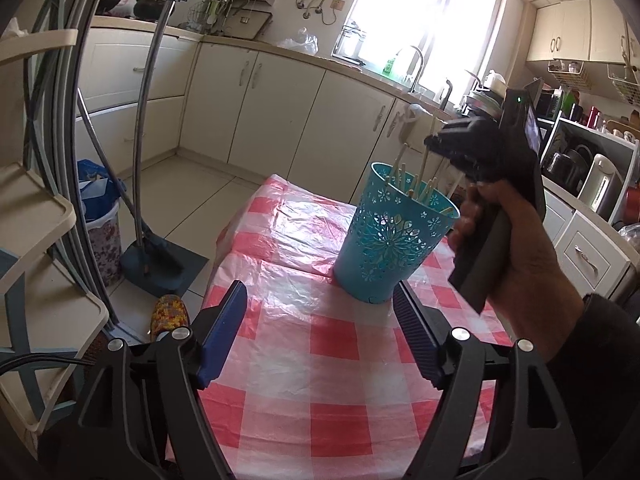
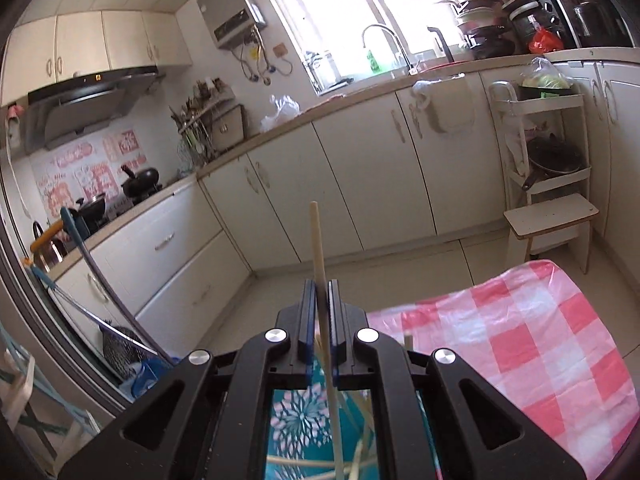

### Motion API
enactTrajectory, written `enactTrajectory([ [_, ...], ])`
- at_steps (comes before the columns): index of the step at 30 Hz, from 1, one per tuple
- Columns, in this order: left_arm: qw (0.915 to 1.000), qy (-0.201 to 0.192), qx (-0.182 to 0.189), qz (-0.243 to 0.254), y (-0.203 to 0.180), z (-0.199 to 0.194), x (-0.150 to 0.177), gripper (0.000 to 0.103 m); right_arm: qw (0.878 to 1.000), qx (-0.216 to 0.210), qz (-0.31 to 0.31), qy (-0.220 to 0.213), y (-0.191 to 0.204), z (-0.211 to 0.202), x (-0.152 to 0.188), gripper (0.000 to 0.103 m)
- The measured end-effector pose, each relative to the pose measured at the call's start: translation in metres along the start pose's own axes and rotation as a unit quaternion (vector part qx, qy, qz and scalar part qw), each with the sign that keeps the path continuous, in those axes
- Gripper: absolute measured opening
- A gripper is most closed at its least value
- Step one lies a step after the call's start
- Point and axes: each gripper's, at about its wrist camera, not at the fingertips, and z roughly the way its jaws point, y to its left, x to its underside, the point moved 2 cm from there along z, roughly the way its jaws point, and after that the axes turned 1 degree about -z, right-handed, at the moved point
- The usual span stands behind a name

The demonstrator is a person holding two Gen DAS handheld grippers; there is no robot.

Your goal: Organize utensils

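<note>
One chopstick [image 2: 320, 264] is clamped upright in the right gripper [image 2: 320, 304] above the teal holder [image 1: 390, 240] on the checked tablecloth [image 1: 320, 360], left gripper [image 1: 316, 324] spread and empty; insertion judged under way, next requiring lowering the tip inside the rim.

A small kitchen with cream base cabinets [image 2: 360, 168] running in an L beneath a pale countertop [image 2: 280, 128]. A bright window [image 1: 424, 12] above the sink faucet [image 2: 386, 42] floods the room with daylight. The floor [image 2: 400, 276] is pale tile. A range hood [image 2: 88, 96] and a wall-mounted water heater [image 2: 232, 12] hang on white tiled walls.
</note>
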Motion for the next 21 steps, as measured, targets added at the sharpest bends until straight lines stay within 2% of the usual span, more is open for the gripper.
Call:
enactTrajectory([
  [5, 0.9999, 0.001, -0.01, 0.008, -0.008, -0.021, -0.005, 0.081, 0.999, -0.018, -0.028, 0.019, 0.007, -0.041, 0.024, 0.008],
  [7, 0.9999, 0.001, -0.011, 0.013, -0.014, -0.033, -0.006, 0.086, 0.999, -0.026, -0.041, 0.024, 0.009, -0.07, 0.036, 0.021],
  [11, 0.9997, -0.003, -0.011, 0.02, -0.024, -0.06, -0.009, 0.091, 0.997, -0.03, -0.052, 0.04, 0.01, -0.138, 0.067, 0.027],
  [14, 0.9995, -0.005, -0.01, 0.031, -0.034, -0.081, -0.009, 0.095, 0.997, -0.023, -0.039, 0.065, 0.004, -0.185, 0.092, 0.04],
  [16, 0.9988, -0.007, -0.013, 0.046, -0.045, -0.097, -0.009, 0.095, 0.997, -0.012, -0.029, 0.077, 0.004, -0.214, 0.105, 0.064],
  [21, 0.9958, -0.001, -0.049, 0.077, -0.07, -0.132, -0.005, 0.095, 0.997, 0.001, 0.003, 0.078, 0.01, -0.293, 0.127, 0.088],
])
